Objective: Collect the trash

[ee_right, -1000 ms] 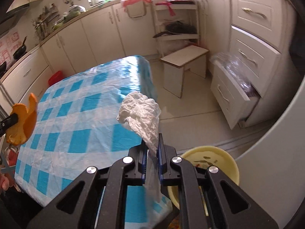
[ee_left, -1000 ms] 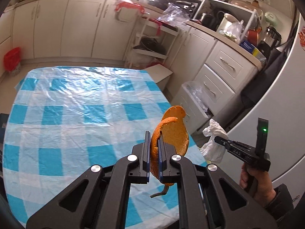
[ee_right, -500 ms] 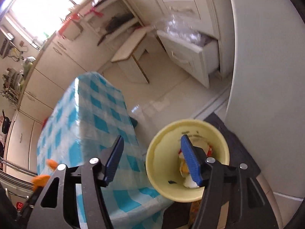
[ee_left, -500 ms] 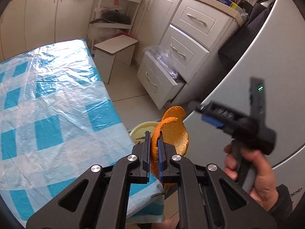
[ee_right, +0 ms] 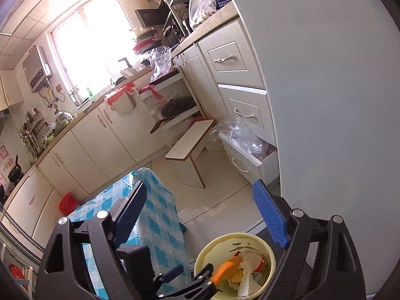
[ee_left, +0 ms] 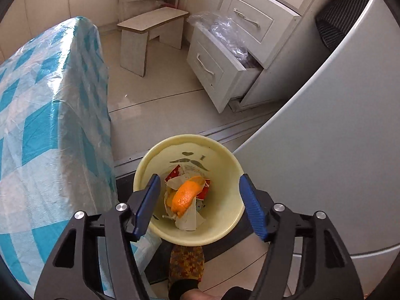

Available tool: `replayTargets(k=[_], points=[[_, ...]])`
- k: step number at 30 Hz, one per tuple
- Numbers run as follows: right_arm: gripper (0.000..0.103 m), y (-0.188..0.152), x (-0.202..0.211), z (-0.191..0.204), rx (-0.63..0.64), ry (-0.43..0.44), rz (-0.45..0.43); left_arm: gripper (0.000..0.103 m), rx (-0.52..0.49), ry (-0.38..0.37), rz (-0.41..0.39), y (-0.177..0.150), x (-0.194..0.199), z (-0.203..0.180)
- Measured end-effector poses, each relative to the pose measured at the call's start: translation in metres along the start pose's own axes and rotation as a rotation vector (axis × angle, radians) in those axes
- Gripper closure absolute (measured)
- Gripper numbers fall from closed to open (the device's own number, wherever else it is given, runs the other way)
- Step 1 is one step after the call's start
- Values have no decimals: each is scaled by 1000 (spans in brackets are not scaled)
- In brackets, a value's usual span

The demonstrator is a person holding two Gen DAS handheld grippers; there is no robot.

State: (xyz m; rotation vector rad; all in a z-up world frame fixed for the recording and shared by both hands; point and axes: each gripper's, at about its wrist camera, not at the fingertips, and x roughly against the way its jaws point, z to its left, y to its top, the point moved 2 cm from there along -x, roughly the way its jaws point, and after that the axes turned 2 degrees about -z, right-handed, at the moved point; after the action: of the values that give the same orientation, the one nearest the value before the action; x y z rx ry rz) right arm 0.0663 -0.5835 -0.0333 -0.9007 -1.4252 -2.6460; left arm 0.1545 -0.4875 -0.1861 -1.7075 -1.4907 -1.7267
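Ahead of the gripper stand a low wooden stool [ee_left: 152, 20] and an open drawer [ee_left: 220, 67] stuffed with clear plastic.

Left gripper [ee_left: 197, 203] and right gripper [ee_right: 200, 215] fingers are opening, both empty

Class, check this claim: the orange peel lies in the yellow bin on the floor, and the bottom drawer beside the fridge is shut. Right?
Not quite. The orange peel does lie in the yellow bin, but the bottom drawer stands pulled open, as the left wrist view shows.
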Motion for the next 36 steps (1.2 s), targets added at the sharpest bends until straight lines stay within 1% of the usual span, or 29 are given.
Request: replayTargets(k=[2, 3, 6, 9, 12, 15, 18, 21, 23, 26, 30, 33, 36], points=[[20, 3, 0, 1, -1, 0, -4, 34, -2, -2, -6, 2, 5, -2], [20, 5, 3, 4, 6, 0, -8, 31, -9, 2, -22, 1, 12, 0], [19, 3, 7, 10, 30, -7, -15, 24, -49, 47, -67, -3, 35, 4], [16, 1, 6, 18, 52, -24, -18, 14, -64, 105, -136, -12, 72, 19], [14, -1, 9, 31, 89, -41, -16, 8, -35, 139, -205, -24, 116, 41], [8, -12, 25, 53, 185, -55, -52, 8, -22, 181, -265, -41, 163, 65], [7, -39, 43, 73, 290, -81, -74, 8, -14, 233, -317, -61, 204, 88], [7, -74, 65, 82, 305, -74, -59, 8, 1, 259, -338, -83, 237, 113], [7, -95, 80, 88, 301, -57, -49, 8, 5, 297, -359, -99, 258, 127], [7, -116, 102, 107, 343, -45, -36, 8, 2, 330, -375, -121, 284, 144], [7, -129, 137, 135, 401, -36, -51, 8, 9, 367, -407, -145, 320, 160], [7, -139, 162, 155, 446, -17, -23, 8, -3, 374, -431, -159, 341, 165], [7, -148, 185, 170, 472, -11, -12, 8, 1, 394, -452, -171, 359, 170]])
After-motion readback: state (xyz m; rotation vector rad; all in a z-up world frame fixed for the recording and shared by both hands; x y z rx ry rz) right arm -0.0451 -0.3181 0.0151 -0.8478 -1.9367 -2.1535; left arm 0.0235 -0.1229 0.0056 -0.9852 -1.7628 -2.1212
